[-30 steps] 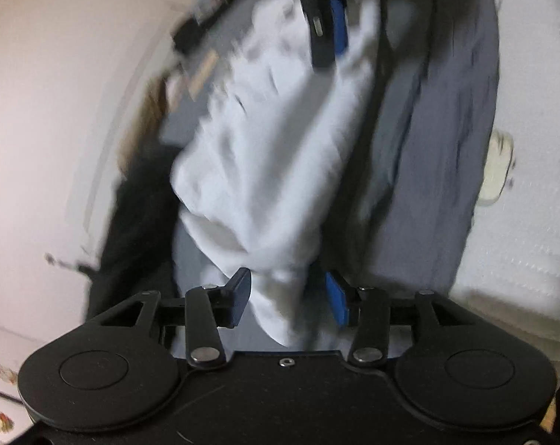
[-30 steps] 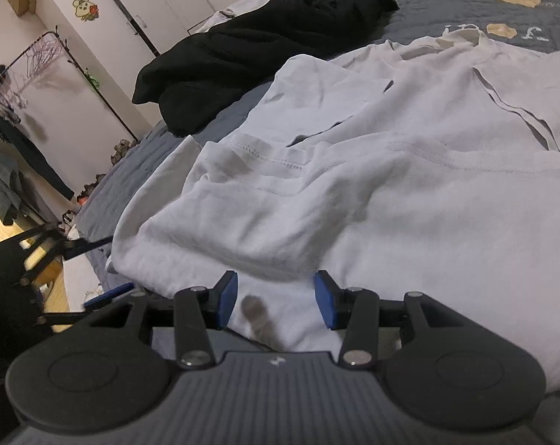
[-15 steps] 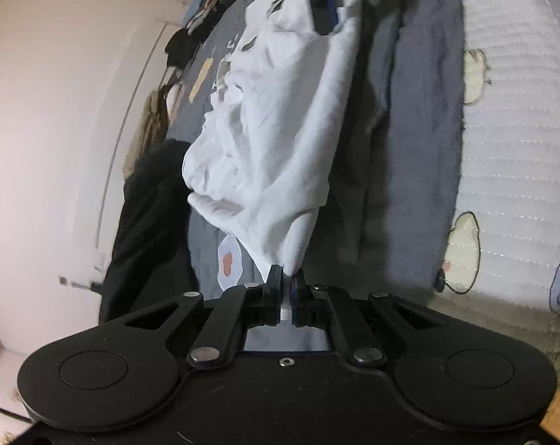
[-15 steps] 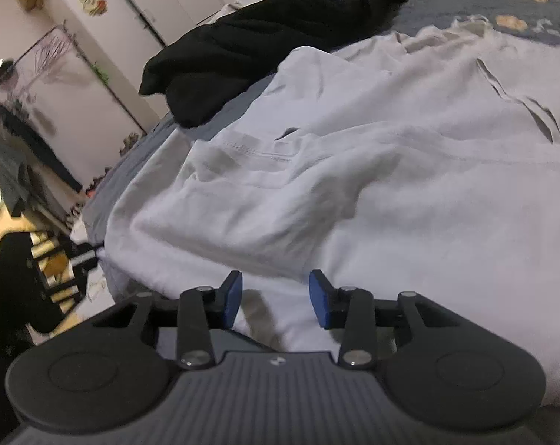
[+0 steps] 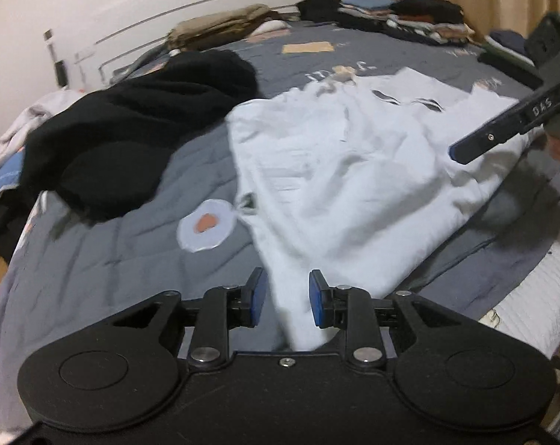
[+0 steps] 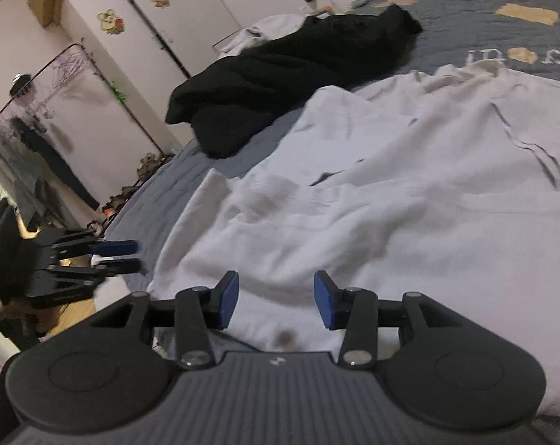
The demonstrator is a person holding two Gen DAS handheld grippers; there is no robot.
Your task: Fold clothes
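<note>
A white garment [image 5: 354, 170] lies crumpled on the grey bedspread [image 5: 105, 259]; it also fills the right wrist view [image 6: 391, 200]. My left gripper [image 5: 285, 296] is open at the garment's near corner, with a strip of the white cloth running between its parted blue pads. My right gripper [image 6: 276, 298] is open low over the garment's near edge, its pads apart with cloth beneath them. The right gripper also shows at the right of the left wrist view [image 5: 502, 137]. The left gripper shows at the left of the right wrist view [image 6: 105, 256].
A black garment [image 5: 131, 122] lies in a heap on the bed to the left of the white one. Folded clothes [image 5: 409, 15] are stacked at the far side of the bed. A white quilted mattress edge [image 5: 532, 296] is on the right. A wardrobe [image 6: 150, 11] and clothes rack [image 6: 39, 118] stand beyond the bed.
My left gripper was shut on the white garment's corner half a second ago and has now opened; its view has swung level with the bed. My right gripper stays open and has shifted slightly.
</note>
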